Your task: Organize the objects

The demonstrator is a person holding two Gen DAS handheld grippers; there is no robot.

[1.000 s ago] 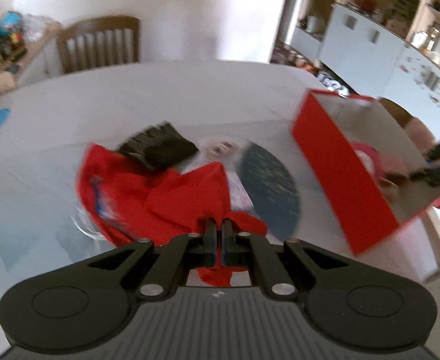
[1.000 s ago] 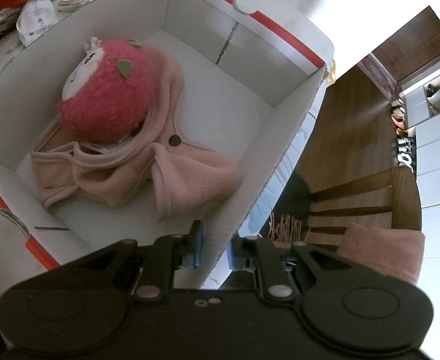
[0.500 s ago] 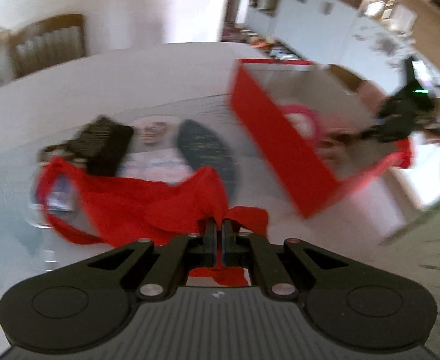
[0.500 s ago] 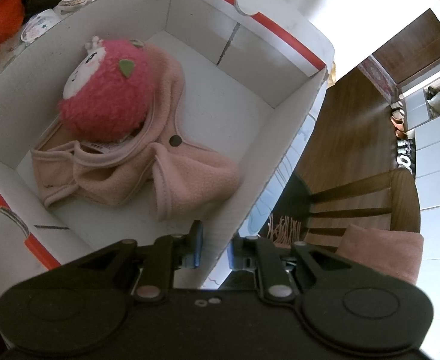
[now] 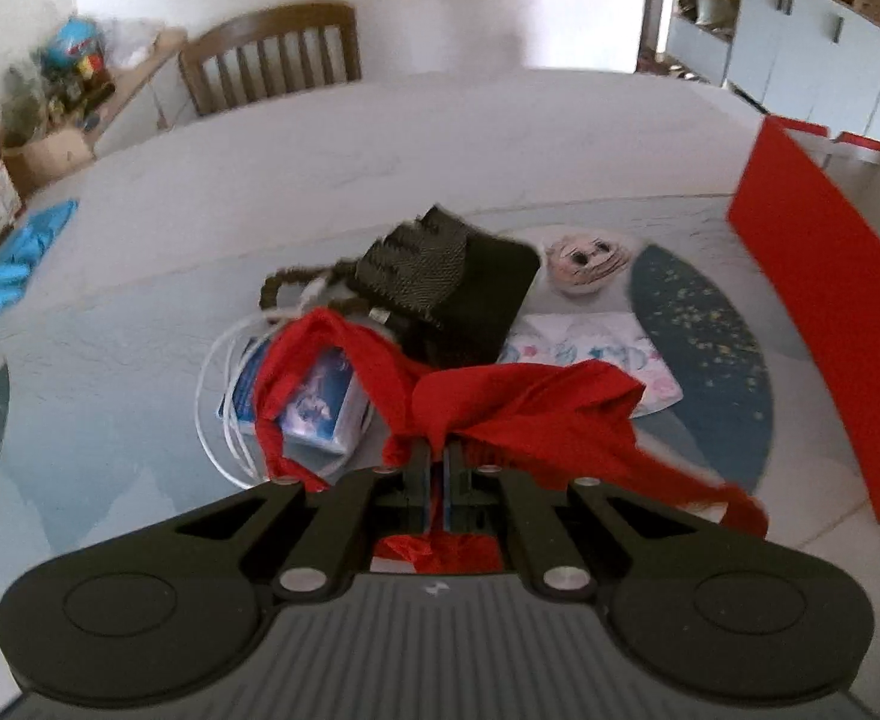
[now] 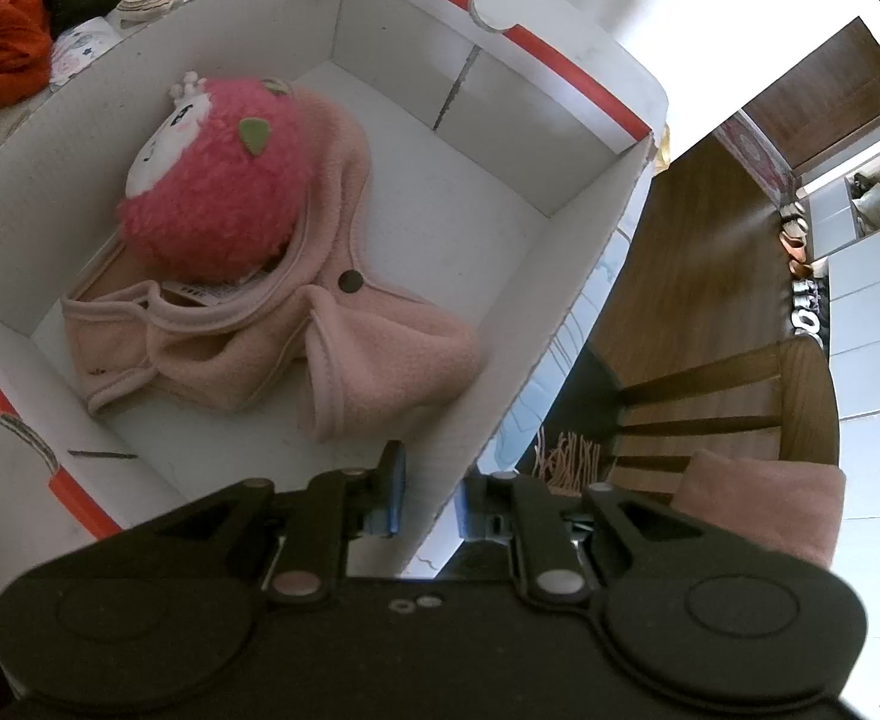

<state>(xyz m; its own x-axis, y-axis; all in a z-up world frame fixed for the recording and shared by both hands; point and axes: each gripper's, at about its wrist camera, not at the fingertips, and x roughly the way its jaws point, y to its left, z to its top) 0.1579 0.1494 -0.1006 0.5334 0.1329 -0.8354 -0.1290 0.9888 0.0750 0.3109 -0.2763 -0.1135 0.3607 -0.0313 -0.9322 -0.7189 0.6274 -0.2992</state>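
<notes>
2 grippers | left gripper (image 5: 435,462) pinched tight on red cloth (image 5: 518,414), lifted over table (image 5: 380,138) clutter | right gripper (image 6: 431,495) clamps box (image 6: 554,324) wall, pink toy (image 6: 212,204) inside

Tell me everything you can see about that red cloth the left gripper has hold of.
The red cloth looks like thin, soft fabric, crumpled and twisted into folds with a strap-like loop on the left side. The left gripper pinches a bunched part of it, and a bit pokes out behind the fingers. The rest drapes over a small blue box and against a dark knitted item on the table.
</notes>
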